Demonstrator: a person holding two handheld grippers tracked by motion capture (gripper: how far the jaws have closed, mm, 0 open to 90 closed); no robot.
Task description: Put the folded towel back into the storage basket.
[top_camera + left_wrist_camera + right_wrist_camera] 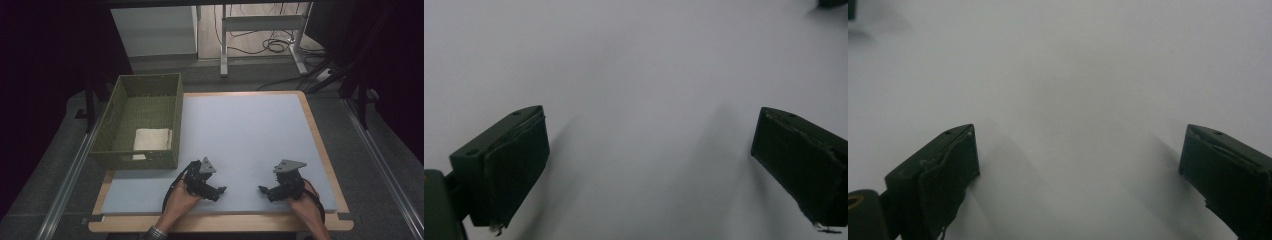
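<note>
The left black two-jaw gripper (222, 190) and the right black two-jaw gripper (261, 189) are held low in the frame over the pale grey foam mat (245, 130), jaws spread wide and empty. A folded white cloth (152, 139) is seen inside the green woven basket (145, 82) at the upper left.

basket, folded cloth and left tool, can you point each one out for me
basket (119, 100), high view, on its left woven wall
folded cloth (153, 138), high view, middle of the white cloth lying inside the basket
left tool (220, 191), high view, at its tips over the grey mat
</note>
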